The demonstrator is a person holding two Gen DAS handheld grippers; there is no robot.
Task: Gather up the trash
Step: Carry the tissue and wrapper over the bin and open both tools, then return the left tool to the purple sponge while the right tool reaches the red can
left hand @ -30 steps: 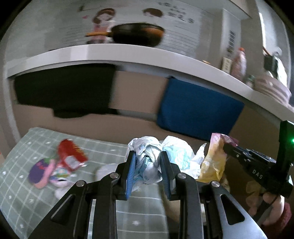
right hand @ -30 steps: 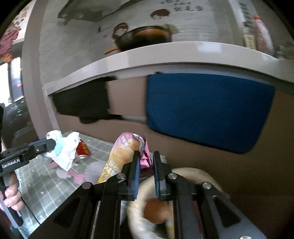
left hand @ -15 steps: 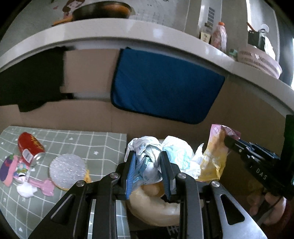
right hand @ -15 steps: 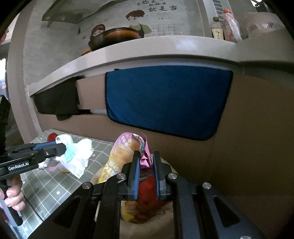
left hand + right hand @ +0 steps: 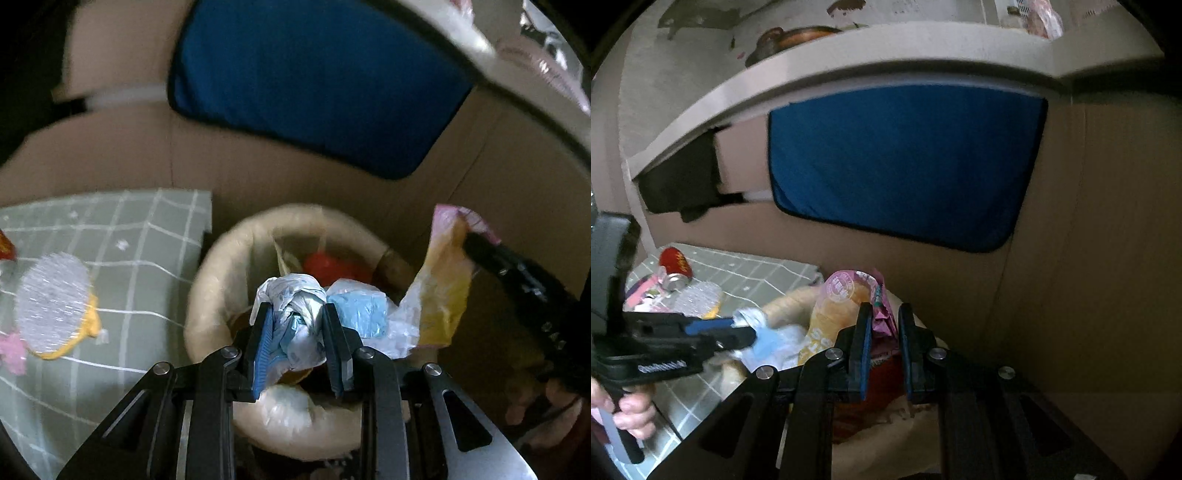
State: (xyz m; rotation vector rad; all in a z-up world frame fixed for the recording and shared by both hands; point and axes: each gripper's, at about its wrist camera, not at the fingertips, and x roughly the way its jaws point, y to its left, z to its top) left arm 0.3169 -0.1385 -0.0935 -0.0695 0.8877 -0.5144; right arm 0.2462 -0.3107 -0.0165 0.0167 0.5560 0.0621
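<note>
Left gripper [image 5: 297,332] pinches crumpled wrappers [image 5: 295,314] over the bin [image 5: 207,280]; right gripper [image 5: 882,332] pinches a snack bag [image 5: 834,306]; only the right view shows the red can [image 5: 675,266] near the mat's [image 5: 757,273] far edge.

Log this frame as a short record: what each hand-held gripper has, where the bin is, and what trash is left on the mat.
left hand-held gripper: shut on crumpled white and blue wrapper, above the bin
right hand-held gripper: shut on pink and yellow snack bag, beside the bin's far side
bin: cream-lined, beside the mat's edge, red trash already inside
checked mat: red can, clear round lid and pink scraps still lying there
step: neither piece released yet
</note>
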